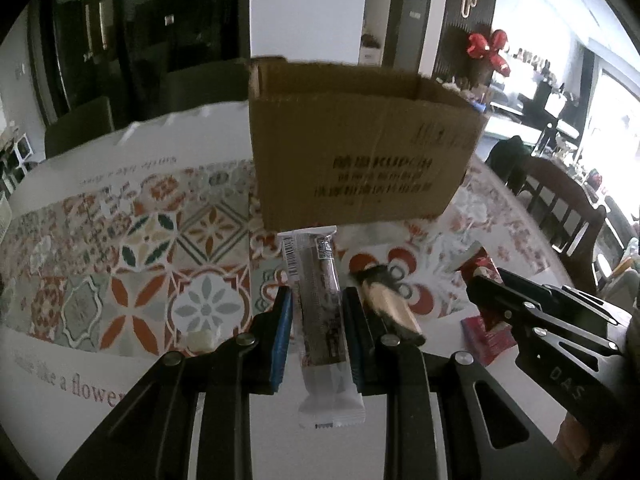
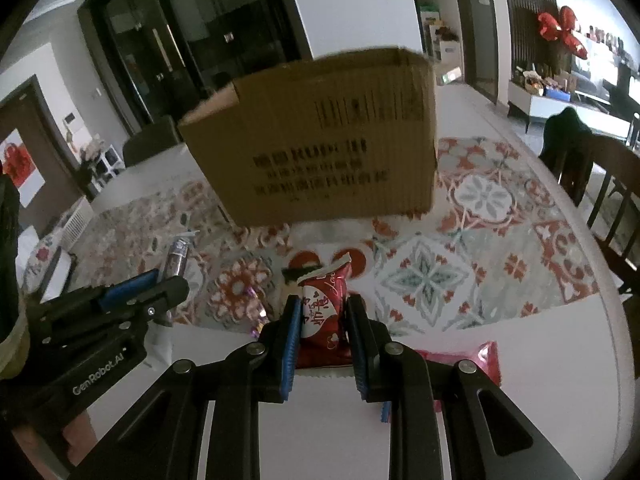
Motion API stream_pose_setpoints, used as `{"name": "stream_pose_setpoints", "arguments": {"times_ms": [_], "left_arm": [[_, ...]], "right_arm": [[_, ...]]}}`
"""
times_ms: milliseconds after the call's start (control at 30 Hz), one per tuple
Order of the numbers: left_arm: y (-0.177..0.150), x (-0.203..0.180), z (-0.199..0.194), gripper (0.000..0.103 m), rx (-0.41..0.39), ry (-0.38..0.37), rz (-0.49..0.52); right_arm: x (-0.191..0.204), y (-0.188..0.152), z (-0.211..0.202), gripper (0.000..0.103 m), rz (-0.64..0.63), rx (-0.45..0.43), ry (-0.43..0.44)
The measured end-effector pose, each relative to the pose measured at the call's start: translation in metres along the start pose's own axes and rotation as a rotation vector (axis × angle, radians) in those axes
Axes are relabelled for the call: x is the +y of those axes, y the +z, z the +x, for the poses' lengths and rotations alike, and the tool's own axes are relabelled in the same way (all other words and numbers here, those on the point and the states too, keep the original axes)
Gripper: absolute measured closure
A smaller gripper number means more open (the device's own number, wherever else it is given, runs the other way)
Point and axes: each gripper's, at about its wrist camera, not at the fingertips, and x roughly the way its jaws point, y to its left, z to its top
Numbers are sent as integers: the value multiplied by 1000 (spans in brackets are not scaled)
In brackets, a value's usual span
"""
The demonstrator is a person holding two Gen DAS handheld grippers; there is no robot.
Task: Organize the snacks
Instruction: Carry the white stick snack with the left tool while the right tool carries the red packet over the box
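Both grippers loaded; left gripper [image 1: 316,300] pinches a brown bar [image 1: 320,304], right gripper [image 2: 322,312] a red packet [image 2: 324,316]; box [image 1: 352,152] sits far, nothing visibly packed yet.

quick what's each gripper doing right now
Left gripper: closed on the long snack bar.
Right gripper: closed on the red snack packet.

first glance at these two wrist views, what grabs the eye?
The open cardboard box standing mid-table on the patterned tablecloth. In front of it, the left gripper clamps a long grey-brown snack bar, and the right gripper clamps a red snack packet.
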Motion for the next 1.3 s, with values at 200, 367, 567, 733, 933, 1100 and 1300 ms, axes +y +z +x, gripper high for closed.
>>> {"name": "stream_pose_setpoints", "arguments": {"times_ms": [200,367,567,733,933,1100,1300], "left_arm": [[15,-3,-21,77,-61,-13,16],[29,-4,-35,77,-107,-16,32],[46,-5,-48,77,-149,-32,47],[58,-5,-53,77,-154,-38,41],[79,-3,-54,78,-122,-61,17],[104,-4,-58,78,-117,-70,9],[130,-4,-58,78,-113,-68,13]], "right_arm": [[4,13,-21,79,-14,-59,11],[6,27,-37,79,-21,-111,13],[8,44,-52,79,-34,-165,12],[10,58,-60,79,-43,-194,20],[10,76,-64,79,-28,-189,40],[9,96,-65,79,-25,-170,44],[8,125,-68,79,-24,-163,40]]}}
